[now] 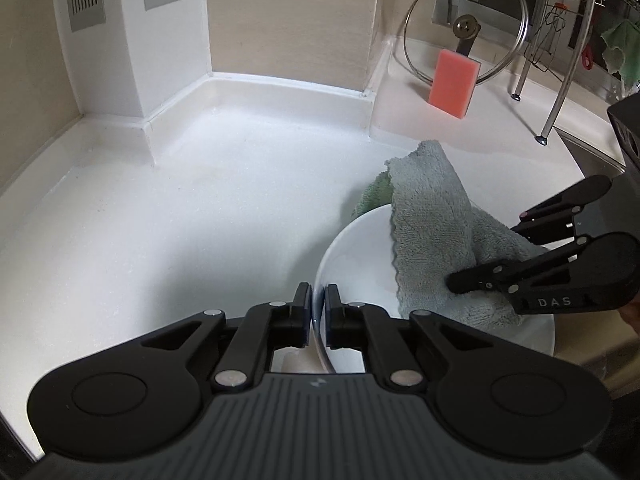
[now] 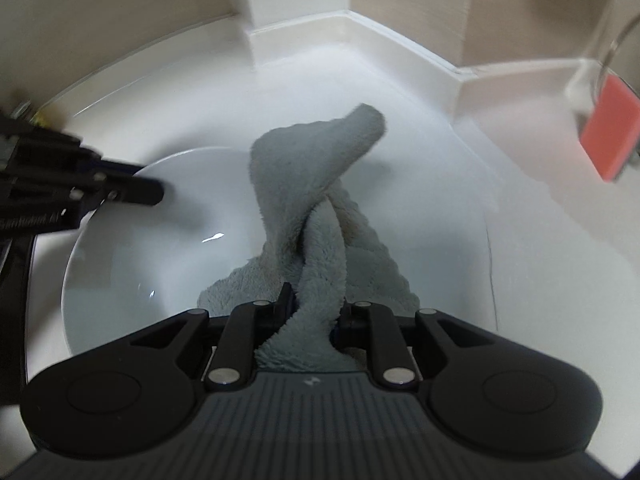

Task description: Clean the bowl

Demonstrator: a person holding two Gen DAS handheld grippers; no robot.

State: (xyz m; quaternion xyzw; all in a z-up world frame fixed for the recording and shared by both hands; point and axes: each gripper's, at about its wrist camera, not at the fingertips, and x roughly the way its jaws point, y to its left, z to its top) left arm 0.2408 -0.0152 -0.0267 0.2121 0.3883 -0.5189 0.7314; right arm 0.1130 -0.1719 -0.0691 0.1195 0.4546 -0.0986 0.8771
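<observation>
The left gripper (image 1: 318, 312) has its jaws closed on the rim of the one white bowl (image 1: 360, 264), which sits near the desk's (image 1: 160, 220) right front edge. The right gripper (image 2: 312, 312) grips one grey cloth (image 2: 304, 200), draped into the bowl. One pink sponge (image 1: 454, 84) leans in the back corner, the desk's left bare.

Soft dim light, fisheye-bent edges, blur in right-wrist view.
</observation>
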